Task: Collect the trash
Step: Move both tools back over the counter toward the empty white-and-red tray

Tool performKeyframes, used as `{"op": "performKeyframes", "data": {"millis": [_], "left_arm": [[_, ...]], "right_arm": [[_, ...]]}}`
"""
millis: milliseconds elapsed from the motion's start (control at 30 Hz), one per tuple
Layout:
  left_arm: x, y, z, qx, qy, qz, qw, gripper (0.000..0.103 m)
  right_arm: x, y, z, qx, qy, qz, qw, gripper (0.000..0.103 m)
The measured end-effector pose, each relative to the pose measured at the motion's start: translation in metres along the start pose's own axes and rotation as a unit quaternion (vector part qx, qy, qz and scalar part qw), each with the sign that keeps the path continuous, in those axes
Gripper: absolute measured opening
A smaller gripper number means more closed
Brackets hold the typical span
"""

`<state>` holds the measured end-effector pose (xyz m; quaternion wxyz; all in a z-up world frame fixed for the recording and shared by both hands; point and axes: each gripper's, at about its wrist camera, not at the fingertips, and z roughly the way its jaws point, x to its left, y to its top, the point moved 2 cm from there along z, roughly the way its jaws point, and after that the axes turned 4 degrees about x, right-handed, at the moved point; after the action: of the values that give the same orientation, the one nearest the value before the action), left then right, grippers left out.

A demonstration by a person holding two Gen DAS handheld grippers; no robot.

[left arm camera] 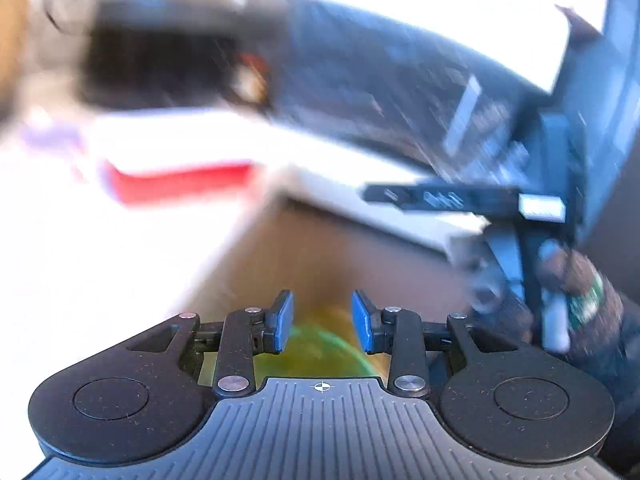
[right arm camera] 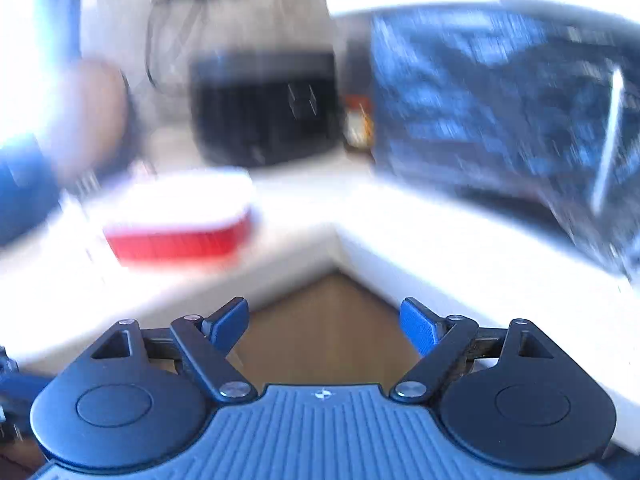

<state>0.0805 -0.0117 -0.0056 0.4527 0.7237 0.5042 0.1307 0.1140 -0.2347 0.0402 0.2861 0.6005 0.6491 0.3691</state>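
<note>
Both views are blurred by motion. My left gripper (left arm camera: 322, 326) is open and empty, above a green-yellow round object (left arm camera: 320, 350) that shows between and below its fingers. My right gripper (right arm camera: 324, 326) is wide open and empty, over a brown floor gap (right arm camera: 324, 320) between two white counters. A red and white container (right arm camera: 180, 220) sits on the white counter ahead; it also shows in the left wrist view (left arm camera: 176, 168). The other hand-held gripper (left arm camera: 532, 216) appears at the right of the left wrist view. No piece of trash can be made out.
A black box-like appliance (right arm camera: 264, 108) stands at the back by the wall. A large dark blue patterned object (right arm camera: 500, 112) lies on the right counter (right arm camera: 440, 248). A small orange item (right arm camera: 356, 124) sits between them.
</note>
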Motion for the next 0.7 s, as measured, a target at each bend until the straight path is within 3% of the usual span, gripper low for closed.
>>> {"op": "performKeyframes", "data": {"millis": [167,300,433,633,700], "left_arm": [[0.063,0.069,-0.029,-0.052,0.083,-0.062,0.9933,0.037],[0.118,0.102,0.000,-0.008,0.080,-0.137,0.9873,0.037],[0.141,0.113,0.038,0.029,0.111,-0.146,0.9825,0.037],[0.143,0.120,0.077,0.037,0.107,-0.122,0.9860,0.037],[0.141,0.120,0.091,0.038,0.107,-0.107,0.9878,0.038]], "right_arm": [[0.022,0.045,0.022,-0.002,0.043,0.028,0.999,0.084],[0.044,0.065,0.056,0.004,0.032,0.016,0.999,0.084],[0.059,0.068,0.090,0.023,0.027,0.021,0.999,0.083],[0.066,0.061,0.129,0.066,0.019,0.000,0.998,0.056],[0.068,0.054,0.140,0.087,0.022,-0.007,0.996,0.042]]}}
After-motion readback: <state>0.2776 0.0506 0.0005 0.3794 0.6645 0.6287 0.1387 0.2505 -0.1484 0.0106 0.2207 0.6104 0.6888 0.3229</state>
